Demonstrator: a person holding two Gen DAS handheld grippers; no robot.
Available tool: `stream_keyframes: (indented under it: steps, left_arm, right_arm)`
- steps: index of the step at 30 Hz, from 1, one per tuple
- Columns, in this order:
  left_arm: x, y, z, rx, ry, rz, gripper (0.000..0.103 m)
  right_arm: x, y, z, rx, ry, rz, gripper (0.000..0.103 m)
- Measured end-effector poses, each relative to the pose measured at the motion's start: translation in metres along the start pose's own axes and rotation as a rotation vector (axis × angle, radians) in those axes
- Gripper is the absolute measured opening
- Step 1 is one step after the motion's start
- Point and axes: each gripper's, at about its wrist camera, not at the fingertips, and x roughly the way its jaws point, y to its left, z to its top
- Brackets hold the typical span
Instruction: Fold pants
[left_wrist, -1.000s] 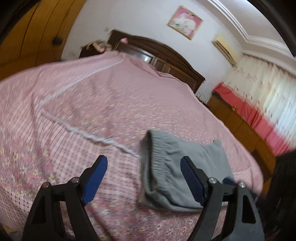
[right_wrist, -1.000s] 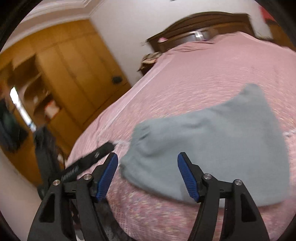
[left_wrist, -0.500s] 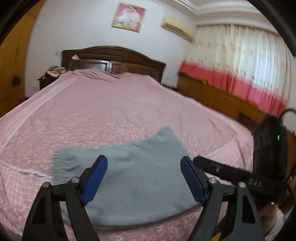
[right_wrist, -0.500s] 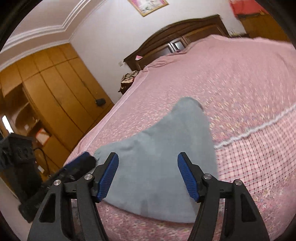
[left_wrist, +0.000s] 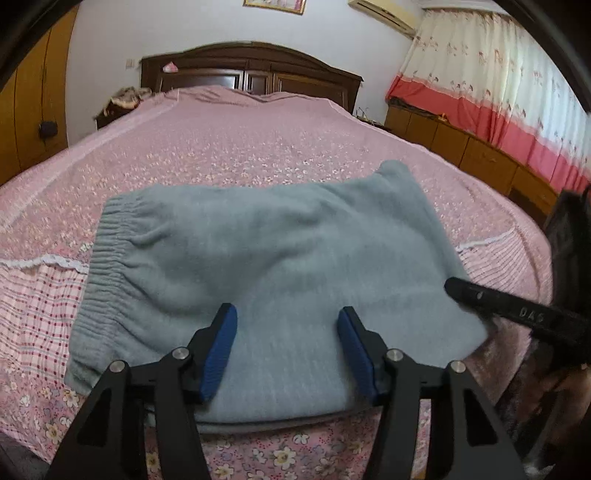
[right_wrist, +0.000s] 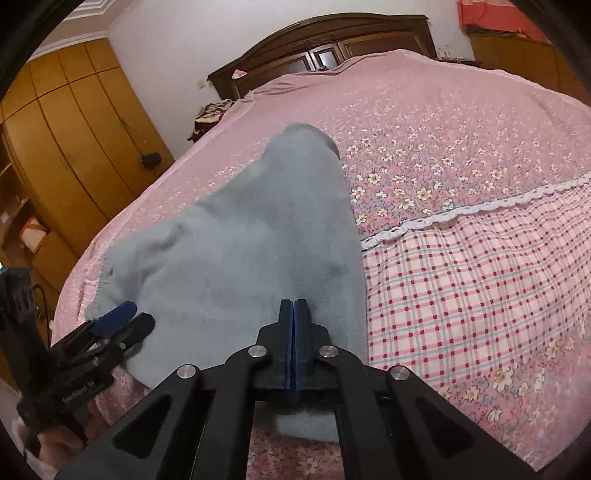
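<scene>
Nearest in the left wrist view, the left claw (left_wrist: 286, 350) hangs over the near edge of the grey pants (left_wrist: 266, 266), its blue pads spread with the cloth lying between them but not pinched; its jaws have just been narrowing. The pants lie folded flat on the foot end of the bed (left_wrist: 240, 147), on a pink flowered cover, the gathered waistband at the picture's left. Only this view shows that waistband, and the right claw's black fingers coming in over the pants' right corner. The right wrist view gives what the left cannot: the right claw (right_wrist: 295, 314) with its blue pads pressed together over the pants (right_wrist: 236, 251) near their near edge; whether any fabric is caught between the pads cannot be told. At its left edge the left claw (right_wrist: 123, 323) sits at the pants' other near corner. Farther off, this view alone shows the wooden wardrobe (right_wrist: 74, 147), while the left view alone shows the curtains (left_wrist: 509, 92). Both reach the dark headboard (left_wrist: 251, 70).
</scene>
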Motion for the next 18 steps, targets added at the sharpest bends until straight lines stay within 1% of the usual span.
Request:
stream_keyframes:
  steps: [2,6,9,11,12,15,18]
  left_arm:
    - [0.002,-0.003,0.001,0.024,0.002,0.015,0.061]
    - [0.003,0.013,0.000,-0.023,-0.003,-0.023,0.061]
    - [0.004,0.010,-0.002,-0.012,-0.016,-0.009,0.062]
    - [-0.006,0.014,-0.008,-0.002,-0.021,0.002,0.063]
    - [-0.005,0.013,-0.008,0.003,-0.023,0.007,0.063]
    - [-0.006,0.014,-0.011,-0.002,-0.025,0.004,0.065]
    - [-0.006,0.014,-0.011,-0.010,-0.028,0.002,0.067]
  right_arm:
    - [0.001,0.000,0.000,0.005,-0.003,0.014,0.002]
    - [-0.004,-0.009,-0.006,0.007,-0.013,0.032,0.002]
    - [-0.004,-0.010,-0.010,-0.006,-0.033,0.036,0.002]
    - [-0.004,-0.010,-0.013,-0.018,-0.044,0.039,0.002]
    - [-0.004,-0.011,-0.013,-0.022,-0.048,0.042,0.002]
    - [-0.003,-0.014,-0.016,-0.007,-0.055,0.056,0.002]
    - [-0.011,-0.016,-0.013,0.022,-0.051,0.078,0.002]
